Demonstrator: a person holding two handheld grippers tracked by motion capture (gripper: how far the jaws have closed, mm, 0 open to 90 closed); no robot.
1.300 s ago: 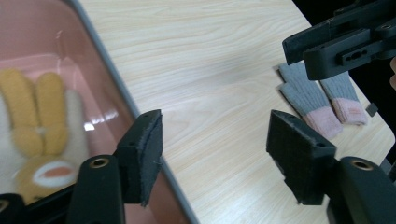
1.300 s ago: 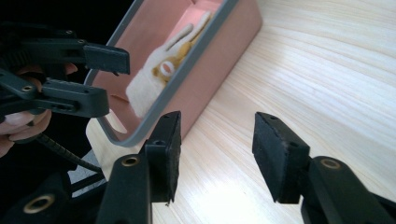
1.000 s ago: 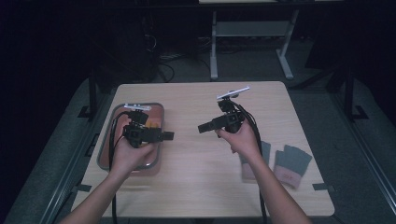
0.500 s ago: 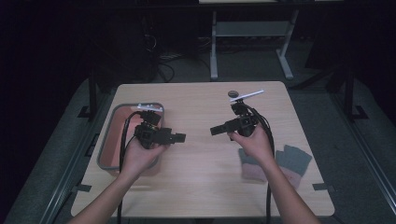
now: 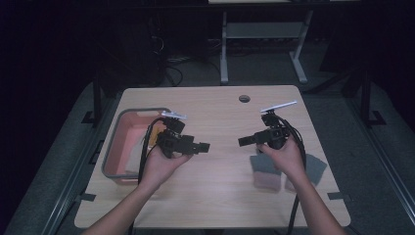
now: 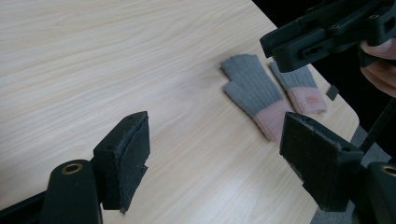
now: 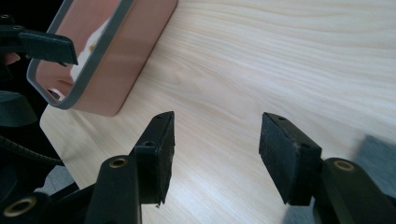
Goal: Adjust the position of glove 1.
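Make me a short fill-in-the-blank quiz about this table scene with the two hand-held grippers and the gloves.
1. The two grey knitted gloves with pink cuffs lie on the light wooden ____.
2. The pink rectangular tub with a grey rim sits near the ____ hand-held gripper.
3. The jaws of the right hand-held gripper are ____, holding nothing.

Missing words: table; left; open

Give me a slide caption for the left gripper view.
Open left tool above the table, gloves ahead.

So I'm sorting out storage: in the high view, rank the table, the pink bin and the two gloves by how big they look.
1. table
2. pink bin
3. The two gloves, left glove and right glove: hands cover part of each, so I can't rank them.
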